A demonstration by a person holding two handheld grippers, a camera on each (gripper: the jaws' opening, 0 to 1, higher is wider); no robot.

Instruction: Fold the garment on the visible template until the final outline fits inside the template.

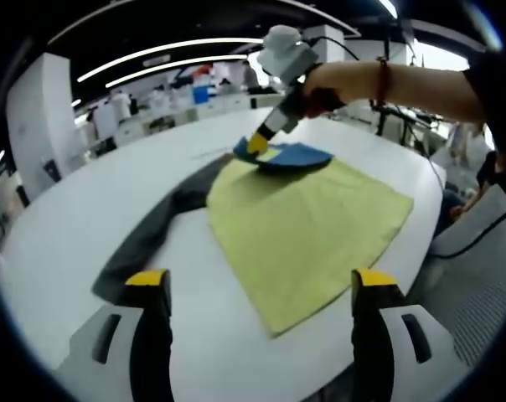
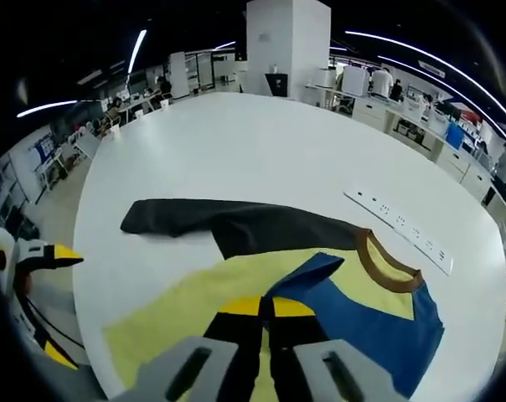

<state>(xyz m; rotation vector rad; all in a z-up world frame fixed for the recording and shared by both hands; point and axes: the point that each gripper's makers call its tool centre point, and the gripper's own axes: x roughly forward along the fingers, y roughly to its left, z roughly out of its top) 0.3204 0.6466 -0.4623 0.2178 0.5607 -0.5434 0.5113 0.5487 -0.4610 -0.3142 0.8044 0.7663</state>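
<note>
Hidden and cut-off bits of the fold

In the right gripper view, the right gripper (image 2: 265, 307) had its tips pressed together over the garment (image 2: 320, 293), so whether cloth sat between them couldn't be told. The garment's lower edge ran behind the jaws. In the left gripper view, the blue sleeve (image 1: 293, 156) covered the neckline, and the person's arm (image 1: 404, 84) ran off frame.

Bright room, curved pictures

The room is lit by long white ceiling lights (image 1: 178, 63), seen as curved strips in both views. The white table (image 2: 261, 142) is lit evenly, and only soft, faint shadows are cast on it. Straight lines are bent near the edges by the round lens. Far-off desks are seen small and a little blurry. Strong daylight is seen at a window (image 1: 441, 54).
</note>
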